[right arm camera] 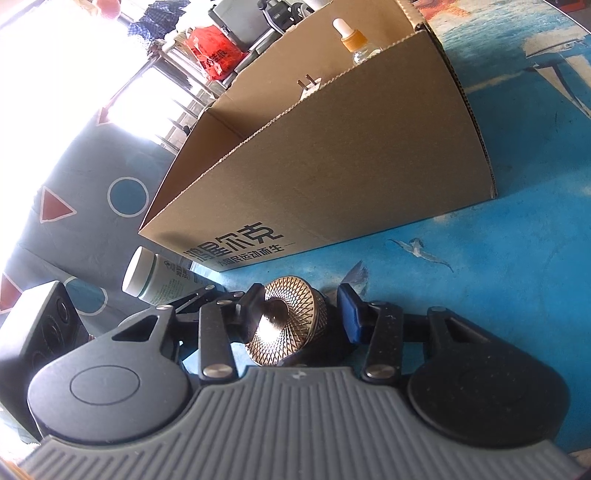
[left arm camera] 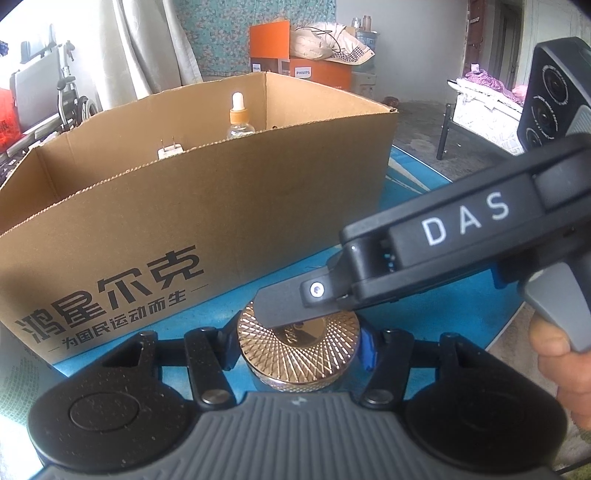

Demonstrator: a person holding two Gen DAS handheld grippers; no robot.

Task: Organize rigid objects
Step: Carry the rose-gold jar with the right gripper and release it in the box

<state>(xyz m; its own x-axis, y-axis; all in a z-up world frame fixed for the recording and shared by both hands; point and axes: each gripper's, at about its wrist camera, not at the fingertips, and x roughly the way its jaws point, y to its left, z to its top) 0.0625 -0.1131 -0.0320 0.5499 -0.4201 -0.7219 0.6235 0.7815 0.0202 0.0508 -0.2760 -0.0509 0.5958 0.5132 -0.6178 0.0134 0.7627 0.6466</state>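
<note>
Background of the room. A floral-patterned teal cloth hangs on the far wall beside pale curtains. Orange appliance cartons are stacked before it, with a cream bundle of fabric on top. At left stands a folded wheelchair near a red bag. At right, a white frame draped with pink cloth sits on the grey concrete floor. The work surface is a blue printed table cover (seabirds and waves). Strong daylight from a window overexposes the right-wrist view; beneath it lies a grey mat bearing red triangles and blue circles.
</note>
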